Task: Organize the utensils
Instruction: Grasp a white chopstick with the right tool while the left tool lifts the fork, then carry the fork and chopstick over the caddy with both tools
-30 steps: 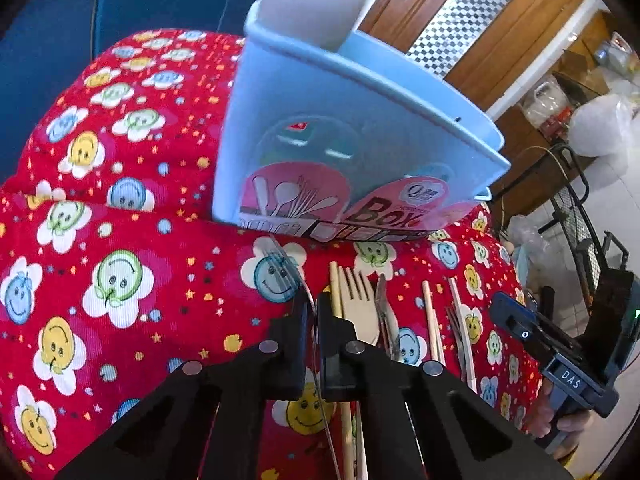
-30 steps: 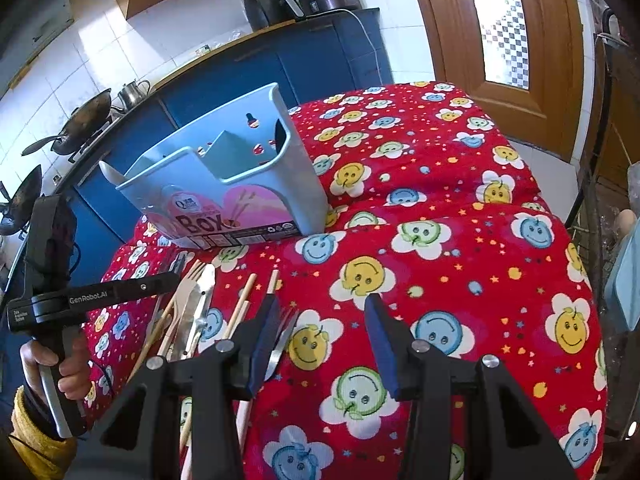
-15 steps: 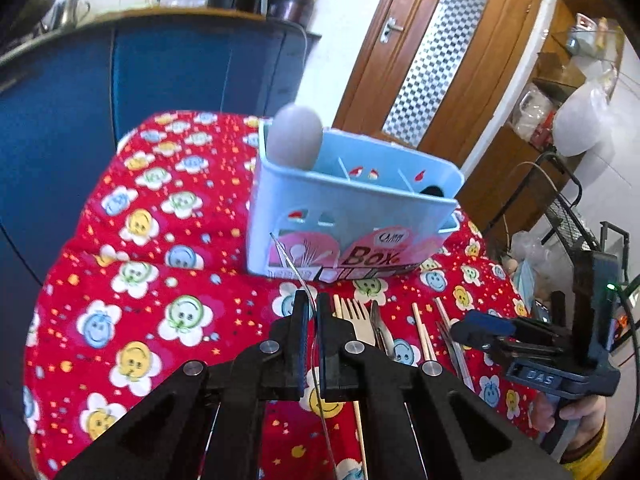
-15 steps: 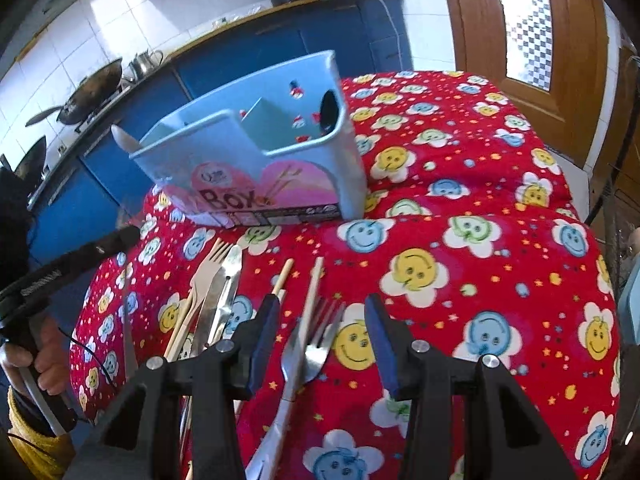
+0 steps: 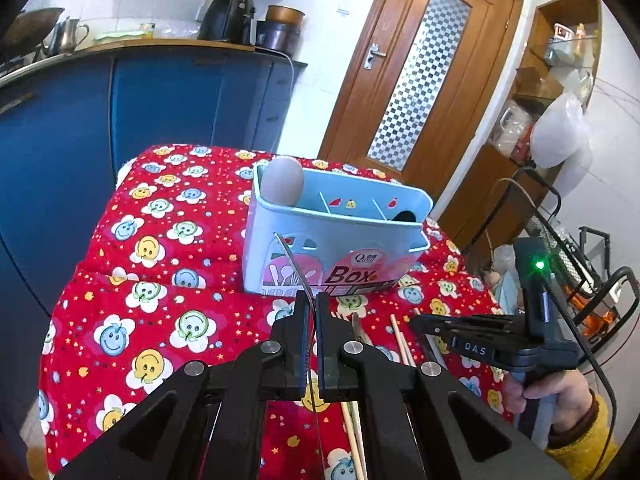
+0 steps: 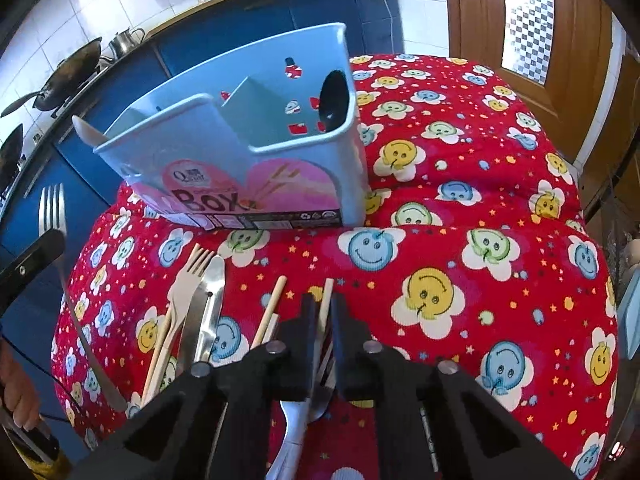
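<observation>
A light blue utensil box (image 5: 336, 236) stands on the red smiley tablecloth (image 5: 152, 240); it also shows in the right wrist view (image 6: 256, 152). It holds a white spoon (image 5: 282, 179) at one end and a black spoon (image 6: 334, 94) at the other. My left gripper (image 5: 311, 304) is shut on a metal fork (image 6: 54, 216), lifted in front of the box. My right gripper (image 6: 322, 306) is shut on a wooden chopstick (image 6: 326, 296), low over the cloth. A wooden fork (image 6: 188, 280), a metal knife (image 6: 210, 304), another chopstick (image 6: 272, 304) and a metal fork (image 6: 296, 420) lie on the cloth.
Blue kitchen cabinets (image 5: 160, 104) with pans and appliances stand behind the table. A wooden door (image 5: 416, 80) is at the back right. The cloth right of the utensils (image 6: 500, 280) carries nothing.
My left gripper has lifted and drawn back from the box with the metal fork. My right gripper has moved down and forward over the utensils and has shut on the chopstick.
</observation>
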`<state>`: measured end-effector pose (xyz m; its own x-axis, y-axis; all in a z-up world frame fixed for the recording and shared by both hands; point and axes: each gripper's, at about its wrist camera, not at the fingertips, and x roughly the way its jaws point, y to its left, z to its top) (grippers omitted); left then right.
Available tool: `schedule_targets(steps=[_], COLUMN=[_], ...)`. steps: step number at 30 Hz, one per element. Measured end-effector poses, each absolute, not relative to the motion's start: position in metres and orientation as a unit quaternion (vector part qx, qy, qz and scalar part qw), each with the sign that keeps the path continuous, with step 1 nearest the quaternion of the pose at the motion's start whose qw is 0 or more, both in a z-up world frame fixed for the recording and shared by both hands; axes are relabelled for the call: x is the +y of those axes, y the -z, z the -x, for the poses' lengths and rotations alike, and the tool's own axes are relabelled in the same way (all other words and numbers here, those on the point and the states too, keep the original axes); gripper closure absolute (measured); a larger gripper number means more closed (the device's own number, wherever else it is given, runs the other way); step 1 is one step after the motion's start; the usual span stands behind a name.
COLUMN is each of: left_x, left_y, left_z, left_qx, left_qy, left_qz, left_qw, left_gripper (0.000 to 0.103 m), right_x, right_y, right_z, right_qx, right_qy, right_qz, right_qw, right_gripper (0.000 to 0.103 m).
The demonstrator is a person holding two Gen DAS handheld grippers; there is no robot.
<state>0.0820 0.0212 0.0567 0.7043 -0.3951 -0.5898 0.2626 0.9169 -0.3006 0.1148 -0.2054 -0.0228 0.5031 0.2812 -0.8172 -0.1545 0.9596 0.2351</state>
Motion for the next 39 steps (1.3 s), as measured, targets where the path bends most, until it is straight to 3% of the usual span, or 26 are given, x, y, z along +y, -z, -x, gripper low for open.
schedule_targets(steps=[21, 39], left_x=[0.013, 0.010], left_y=[-0.110, -0.186], left_z=[-0.054, -0.101], left_qx=[0.261, 0.182], left_qy=[0.185, 0.164], left_qz=[0.084, 0.104], left_qw=[0.944, 0.964], left_gripper=[0.101, 0.101], right_x=[-0.230, -0.236], right_y=[-0.058, -0.137], right_z=[-0.034, -0.050], right_qx=[0.278, 0.168], right_qy=[-0.163, -0.136], right_qz=[-0.141, -0.103], right_qw=[0.936, 0.971], right_gripper=[0.097, 0.097])
